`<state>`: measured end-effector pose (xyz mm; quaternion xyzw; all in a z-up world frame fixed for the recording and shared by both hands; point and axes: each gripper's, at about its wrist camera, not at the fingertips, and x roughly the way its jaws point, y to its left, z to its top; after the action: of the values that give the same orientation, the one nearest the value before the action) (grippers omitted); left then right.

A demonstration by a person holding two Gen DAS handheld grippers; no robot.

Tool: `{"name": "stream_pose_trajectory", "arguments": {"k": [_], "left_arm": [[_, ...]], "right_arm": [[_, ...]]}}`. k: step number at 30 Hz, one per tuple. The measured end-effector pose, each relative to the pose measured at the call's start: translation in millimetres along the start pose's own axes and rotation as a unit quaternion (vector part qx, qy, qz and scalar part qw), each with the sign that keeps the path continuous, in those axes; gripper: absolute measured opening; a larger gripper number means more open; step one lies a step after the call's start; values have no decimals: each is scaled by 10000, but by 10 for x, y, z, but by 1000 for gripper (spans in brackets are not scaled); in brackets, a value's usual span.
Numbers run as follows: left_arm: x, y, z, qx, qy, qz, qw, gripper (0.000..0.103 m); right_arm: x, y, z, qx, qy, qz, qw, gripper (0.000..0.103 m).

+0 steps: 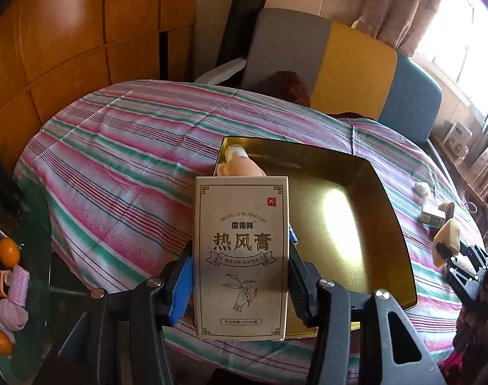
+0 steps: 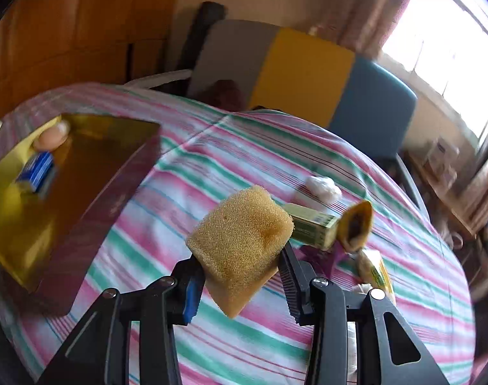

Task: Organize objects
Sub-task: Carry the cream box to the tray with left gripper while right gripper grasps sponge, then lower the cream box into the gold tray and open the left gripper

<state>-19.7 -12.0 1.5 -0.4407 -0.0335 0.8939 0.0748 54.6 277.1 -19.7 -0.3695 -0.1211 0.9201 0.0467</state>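
Two items in transit, gold tray [image 1: 388, 224] nearly bare.
Left fingers [image 1: 240, 276] pinch ointment box [image 1: 242, 256]; right fingers [image 2: 240, 272] pinch sponge [image 2: 240, 243]; several pieces remain on table [image 2: 244, 166], right of frame.

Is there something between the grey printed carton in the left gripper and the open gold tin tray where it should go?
Nothing visible blocks it. The grey printed carton, held by the left gripper, is at the gold tin tray's near edge. Only a small peach bottle lies in the tray's far-left corner.
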Motion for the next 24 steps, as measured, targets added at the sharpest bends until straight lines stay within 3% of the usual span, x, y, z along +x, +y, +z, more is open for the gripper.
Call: {"name": "stream_pose_trajectory", "arguments": {"k": [13, 20, 24], "left_arm": [[73, -105, -23, 143, 254, -414, 9987, 52], [47, 79, 68, -422, 330, -793, 9954, 52], [120, 47, 86, -219, 360, -628, 9971, 52]], "right_arm": [[-70, 270, -5, -370, -131, 28, 9992, 43], [-67, 241, -10, -315, -122, 38, 9994, 43], [-66, 213, -9, -239, -127, 49, 9996, 43]]}}
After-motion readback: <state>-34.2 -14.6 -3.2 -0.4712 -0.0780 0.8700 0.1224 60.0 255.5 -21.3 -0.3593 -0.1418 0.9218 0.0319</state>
